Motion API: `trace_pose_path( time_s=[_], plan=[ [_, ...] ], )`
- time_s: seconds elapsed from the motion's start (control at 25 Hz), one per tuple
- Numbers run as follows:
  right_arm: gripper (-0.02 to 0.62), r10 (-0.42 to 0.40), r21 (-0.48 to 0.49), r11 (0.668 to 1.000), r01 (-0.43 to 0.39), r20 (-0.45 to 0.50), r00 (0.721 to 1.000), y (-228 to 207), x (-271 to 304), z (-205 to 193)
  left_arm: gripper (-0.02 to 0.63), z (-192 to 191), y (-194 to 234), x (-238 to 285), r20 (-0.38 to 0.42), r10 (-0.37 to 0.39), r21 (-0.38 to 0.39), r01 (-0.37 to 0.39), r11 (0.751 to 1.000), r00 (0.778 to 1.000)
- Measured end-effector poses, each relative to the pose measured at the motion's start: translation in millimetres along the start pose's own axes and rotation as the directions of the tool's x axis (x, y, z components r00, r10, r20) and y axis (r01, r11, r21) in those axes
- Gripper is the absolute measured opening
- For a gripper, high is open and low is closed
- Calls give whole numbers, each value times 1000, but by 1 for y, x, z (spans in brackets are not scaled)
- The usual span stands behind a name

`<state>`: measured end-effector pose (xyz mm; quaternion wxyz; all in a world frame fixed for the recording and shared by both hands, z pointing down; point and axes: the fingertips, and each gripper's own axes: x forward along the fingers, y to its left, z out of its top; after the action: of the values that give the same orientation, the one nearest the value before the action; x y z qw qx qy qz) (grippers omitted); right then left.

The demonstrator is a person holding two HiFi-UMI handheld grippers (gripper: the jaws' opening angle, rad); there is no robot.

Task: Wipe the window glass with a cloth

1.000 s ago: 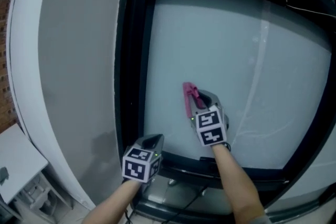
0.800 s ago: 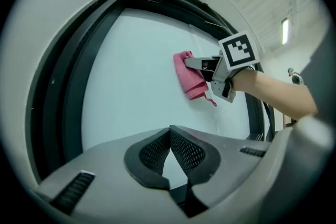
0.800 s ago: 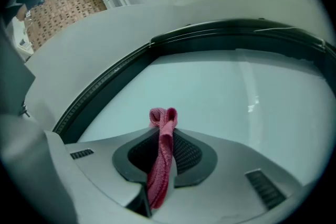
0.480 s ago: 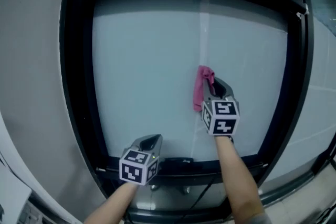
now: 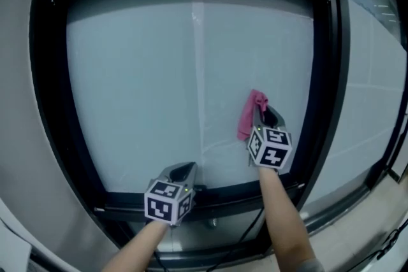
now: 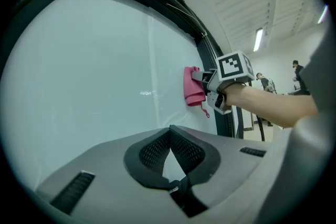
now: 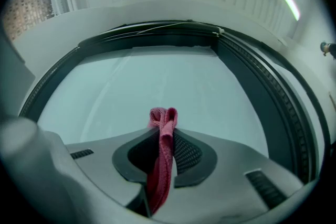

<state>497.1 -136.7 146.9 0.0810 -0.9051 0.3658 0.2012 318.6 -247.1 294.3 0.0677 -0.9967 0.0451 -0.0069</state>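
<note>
The window glass is a large pale pane in a black frame. A pink cloth hangs folded against the lower right of the pane, with my right gripper shut on it. In the right gripper view the cloth runs between the pads, its looped end poking past the tips toward the glass. My left gripper sits low by the bottom frame rail, shut and holding nothing. The left gripper view also shows the cloth and the right gripper.
A thin vertical line runs down the pane left of the cloth. A cable hangs under the bottom rail. A grey wall borders the frame on the left. People stand far off in the left gripper view.
My right gripper has carried the pink cloth rightward across the glass, closer to the right frame. The head view has swung right. The left gripper stays low by the bottom rail.
</note>
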Motion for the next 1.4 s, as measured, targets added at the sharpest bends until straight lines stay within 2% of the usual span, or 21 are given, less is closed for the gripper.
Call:
trace_pose_path(
  time_s=[0.28,0.48,0.72,1.04,1.16,1.4],
  plan=[
    [46,-171,54,983,178,-108,979,-95,-31,-66,3,-13,-39,27,-22,-75,-4,75,997,997],
    [46,-282,95,948,304,-193,940,-153,-52,-116,3,-21,-62,45,-36,-117,-7,117,993,992],
    [44,-356,98,914,393,-268,895,-191,-76,-158,2,-33,-81,59,-59,-149,-5,149,989,987],
    [44,-398,118,884,453,-321,859,-211,-103,-193,3,-41,-93,65,-77,-162,-2,162,987,984],
    [44,-377,147,885,441,-328,866,-200,-106,-193,2,-44,-87,60,-83,-153,-7,153,988,985],
    [44,-248,172,938,301,-275,929,-141,-78,-163,3,-40,-61,41,-75,-108,-25,107,994,991]
  ],
)
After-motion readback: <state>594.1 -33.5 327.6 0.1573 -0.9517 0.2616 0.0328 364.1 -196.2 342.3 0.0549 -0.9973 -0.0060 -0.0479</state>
